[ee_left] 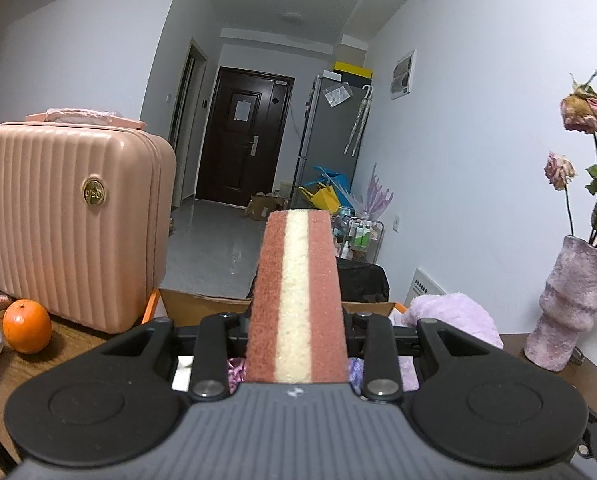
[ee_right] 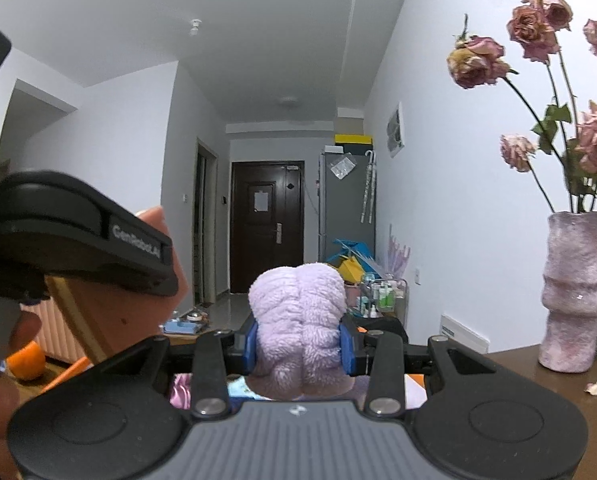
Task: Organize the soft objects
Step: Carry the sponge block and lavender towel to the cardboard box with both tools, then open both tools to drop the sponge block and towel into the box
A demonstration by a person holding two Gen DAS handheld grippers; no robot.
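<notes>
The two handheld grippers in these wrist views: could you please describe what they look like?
The left gripper and right gripper match: a grey ribbed central body with a small logo, flanked by black arms with round disc ends and silver pivot bolts. The right gripper's finger pads are blue. Seen from the right wrist view, the left gripper's black side carries white lettering, too blurred to read surely. No cables or sleeves show.

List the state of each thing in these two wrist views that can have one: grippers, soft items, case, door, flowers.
left gripper: shut on the sponge
sponge: held lengthwise, off the table
right gripper: shut on the purple towel
purple towel: bunched, squeezed between the blue pads
pink case: closed, upright on the table
dark door: closed
roses: wilted, standing in the vase
orange: whole, on the table
</notes>
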